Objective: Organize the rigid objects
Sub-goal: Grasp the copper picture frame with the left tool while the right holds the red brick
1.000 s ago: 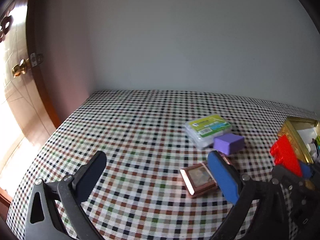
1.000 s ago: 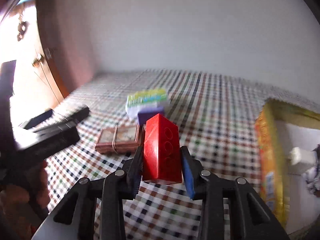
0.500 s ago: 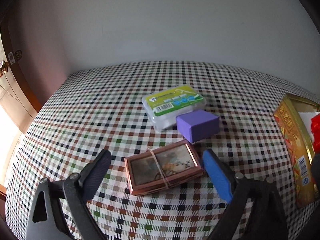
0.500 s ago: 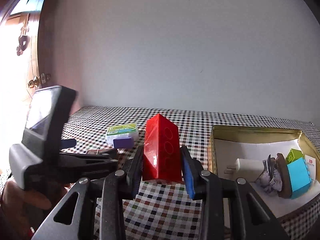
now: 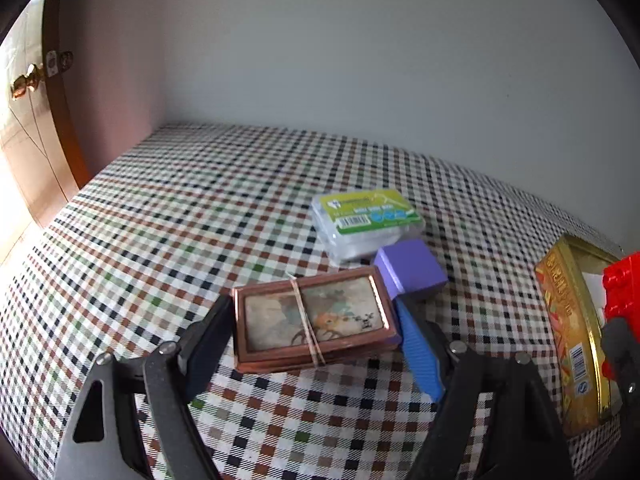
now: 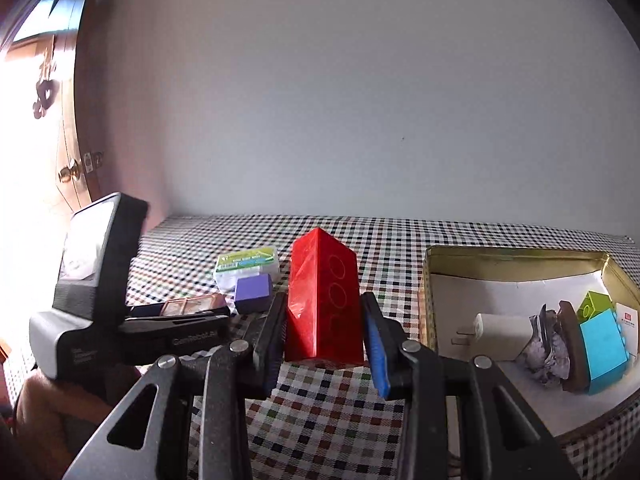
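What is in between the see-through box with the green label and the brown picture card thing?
The purple block sits between the clear box and the banded card stack, toward their right ends. Left of it is only checkered tablecloth. The left wrist view shows this best.

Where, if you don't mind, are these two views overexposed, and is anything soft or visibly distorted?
Right wrist view: the doorway at far left is blown out to white, and the left gripper beside it looks slightly soft. Left wrist view: glare is milder at the door, the copper-framed case is sharp, and the checked tablecloth bows with fisheye curvature.
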A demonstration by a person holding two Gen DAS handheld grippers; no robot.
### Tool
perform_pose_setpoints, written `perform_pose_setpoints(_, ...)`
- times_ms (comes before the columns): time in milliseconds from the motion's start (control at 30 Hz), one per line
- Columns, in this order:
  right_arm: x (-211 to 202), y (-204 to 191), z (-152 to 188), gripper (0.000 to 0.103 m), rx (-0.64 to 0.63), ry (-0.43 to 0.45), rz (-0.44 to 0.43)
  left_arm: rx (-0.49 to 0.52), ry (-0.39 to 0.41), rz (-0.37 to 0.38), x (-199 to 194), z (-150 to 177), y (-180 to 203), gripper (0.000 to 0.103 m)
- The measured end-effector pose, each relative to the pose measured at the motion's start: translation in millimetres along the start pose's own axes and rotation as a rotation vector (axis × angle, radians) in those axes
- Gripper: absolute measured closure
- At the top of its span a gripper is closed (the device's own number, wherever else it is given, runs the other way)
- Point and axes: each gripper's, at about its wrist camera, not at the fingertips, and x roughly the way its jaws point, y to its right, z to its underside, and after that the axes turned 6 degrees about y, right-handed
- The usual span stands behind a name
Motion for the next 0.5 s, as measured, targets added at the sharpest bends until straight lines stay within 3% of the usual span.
perform_pose_setpoints(167, -9, 1, -3, 0.065, 0.008, 0.055, -0.004, 0.026, 0.111, -0.061, -31, 3, 5, 0.023)
perform_pose_setpoints(500, -31, 5, -8, 0.065, -0.028, 0.168, 0.031, 0.060, 0.156, -0.071, -58, 10, 31, 0.023)
